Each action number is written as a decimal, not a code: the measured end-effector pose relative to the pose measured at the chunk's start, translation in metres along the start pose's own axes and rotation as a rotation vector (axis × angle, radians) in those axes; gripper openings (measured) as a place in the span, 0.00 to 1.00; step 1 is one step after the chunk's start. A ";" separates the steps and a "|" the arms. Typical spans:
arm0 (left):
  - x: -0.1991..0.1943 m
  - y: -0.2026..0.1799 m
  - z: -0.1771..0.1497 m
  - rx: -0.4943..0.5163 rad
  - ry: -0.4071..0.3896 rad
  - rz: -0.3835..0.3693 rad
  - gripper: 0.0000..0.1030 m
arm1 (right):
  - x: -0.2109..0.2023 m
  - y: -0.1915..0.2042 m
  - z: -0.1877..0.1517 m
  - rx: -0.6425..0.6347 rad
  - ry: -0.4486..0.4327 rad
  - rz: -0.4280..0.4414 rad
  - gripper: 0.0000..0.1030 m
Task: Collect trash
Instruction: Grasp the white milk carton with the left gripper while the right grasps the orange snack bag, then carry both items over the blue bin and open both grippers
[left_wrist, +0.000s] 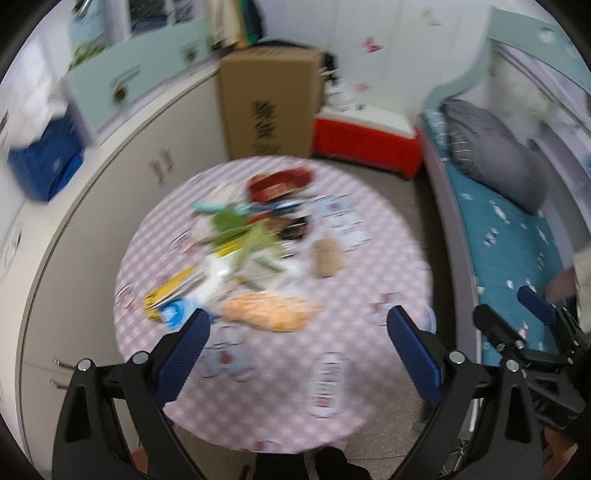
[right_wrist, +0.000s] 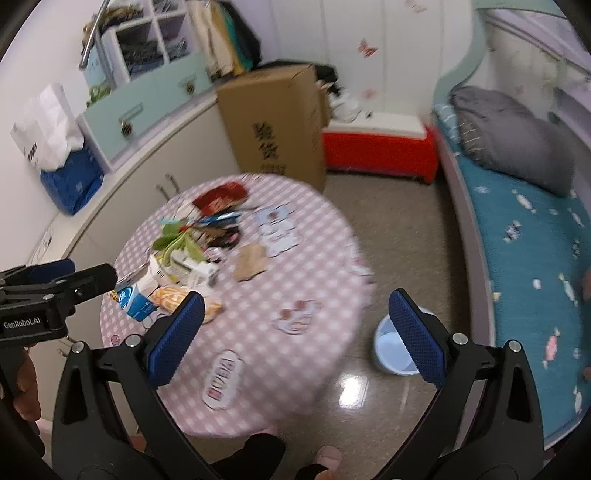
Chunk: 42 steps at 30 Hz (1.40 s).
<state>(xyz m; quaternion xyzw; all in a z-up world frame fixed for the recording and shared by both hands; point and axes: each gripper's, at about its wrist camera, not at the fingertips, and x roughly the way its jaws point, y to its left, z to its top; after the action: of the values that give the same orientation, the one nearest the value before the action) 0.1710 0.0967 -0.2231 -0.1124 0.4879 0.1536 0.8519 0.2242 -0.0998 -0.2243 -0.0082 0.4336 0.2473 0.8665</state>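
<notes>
Left wrist view is badly motion-blurred, so most of the litter can't be told apart there; the right wrist view is sharper but still soft. The heap of mixed trash (right_wrist: 192, 251) (wrappers, green scraps, a blue-and-white carton, an orange-yellow bag) lies on the far-left part of the round bench with the pink-and-white checked cloth (right_wrist: 295, 280), with a flat brown cardboard piece (right_wrist: 251, 264) just beside it. Left claw (left_wrist: 297, 325) hangs wide open above the bench's near edge, nothing in it. Right claw (right_wrist: 295, 314) is equally wide open and empty; its right finger hides part of the pale blue plastic bin (right_wrist: 391, 350) on the floor beside the bench. The bench's near rim is cut off by the claw frames. Behind: tall brown cardboard box (right_wrist: 273, 122) w/ black characters (not readable at this blur), red storage box with white lid (right_wrist: 376, 147), teal bed (right_wrist: 535, 258) w/ grey pillow. "GenRobot.AI" reads on the left claw's body at the right wrist view's left edge.
</notes>
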 end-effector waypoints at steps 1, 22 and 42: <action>0.008 0.015 -0.001 -0.011 0.009 0.012 0.92 | 0.016 0.011 0.000 -0.004 0.025 0.012 0.94; 0.105 0.191 -0.005 -0.124 0.135 0.013 0.92 | 0.208 0.124 -0.025 -0.086 0.287 0.128 0.93; 0.156 0.135 0.005 0.239 0.202 -0.028 0.26 | 0.158 0.062 -0.038 0.173 0.327 0.204 0.21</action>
<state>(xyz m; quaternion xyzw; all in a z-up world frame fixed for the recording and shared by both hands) 0.1990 0.2478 -0.3615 -0.0319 0.5843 0.0702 0.8078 0.2479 0.0119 -0.3549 0.0703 0.5866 0.2907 0.7527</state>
